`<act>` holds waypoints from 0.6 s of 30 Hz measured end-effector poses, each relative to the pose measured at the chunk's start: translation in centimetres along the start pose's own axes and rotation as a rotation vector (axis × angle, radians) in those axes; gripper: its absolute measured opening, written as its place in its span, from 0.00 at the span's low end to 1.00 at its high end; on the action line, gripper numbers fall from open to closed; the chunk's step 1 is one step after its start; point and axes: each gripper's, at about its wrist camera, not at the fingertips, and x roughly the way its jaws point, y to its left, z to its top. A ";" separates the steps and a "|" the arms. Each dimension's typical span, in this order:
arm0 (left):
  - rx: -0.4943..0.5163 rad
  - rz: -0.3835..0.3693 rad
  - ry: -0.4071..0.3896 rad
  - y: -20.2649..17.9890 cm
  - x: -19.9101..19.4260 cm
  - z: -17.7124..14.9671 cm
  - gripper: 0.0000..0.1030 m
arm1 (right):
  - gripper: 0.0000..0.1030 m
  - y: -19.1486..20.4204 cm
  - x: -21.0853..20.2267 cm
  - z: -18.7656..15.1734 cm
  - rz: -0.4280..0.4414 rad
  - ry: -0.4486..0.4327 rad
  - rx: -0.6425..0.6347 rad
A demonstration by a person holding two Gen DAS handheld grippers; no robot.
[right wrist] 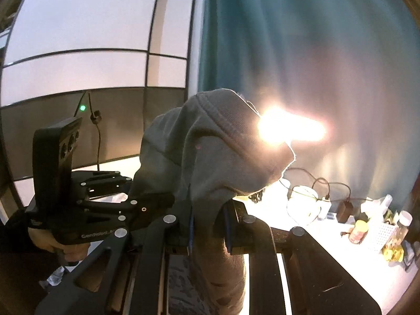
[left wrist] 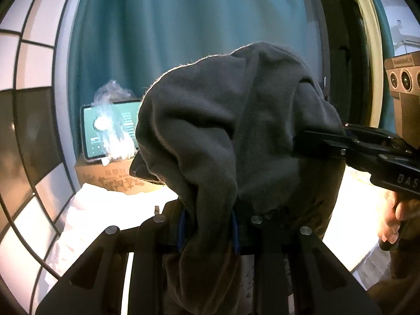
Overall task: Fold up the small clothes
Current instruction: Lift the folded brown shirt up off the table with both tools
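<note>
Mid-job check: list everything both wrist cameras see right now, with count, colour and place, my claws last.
Garment: one, dark grey, held up between both claws.
Curtain: one, teal, behind.
Tablet: one, lit screen, on cardboard box.
Plastic bag: one, clear, in front of tablet.
Lamp glare: one, bright, beside garment.
Jars and bottles: several, mixed colours, white table at right.
Left claw: black, shut on garment.
Right claw: black, shut on garment.
</note>
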 end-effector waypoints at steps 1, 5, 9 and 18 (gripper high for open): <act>-0.002 -0.002 0.002 -0.1 0.1 -0.1 0.24 | 0.18 -0.3 0.3 -0.1 -0.003 0.003 0.006; -0.009 -0.012 0.022 0.2 2.0 -0.2 0.24 | 0.18 -1.7 1.5 -0.8 -0.019 0.020 0.033; -0.008 -0.018 0.049 0.4 4.1 -0.4 0.24 | 0.18 -3.4 3.1 -1.6 -0.031 0.046 0.068; -0.035 -0.032 0.132 1.8 8.5 -1.8 0.24 | 0.18 -6.1 7.5 -3.6 -0.025 0.109 0.110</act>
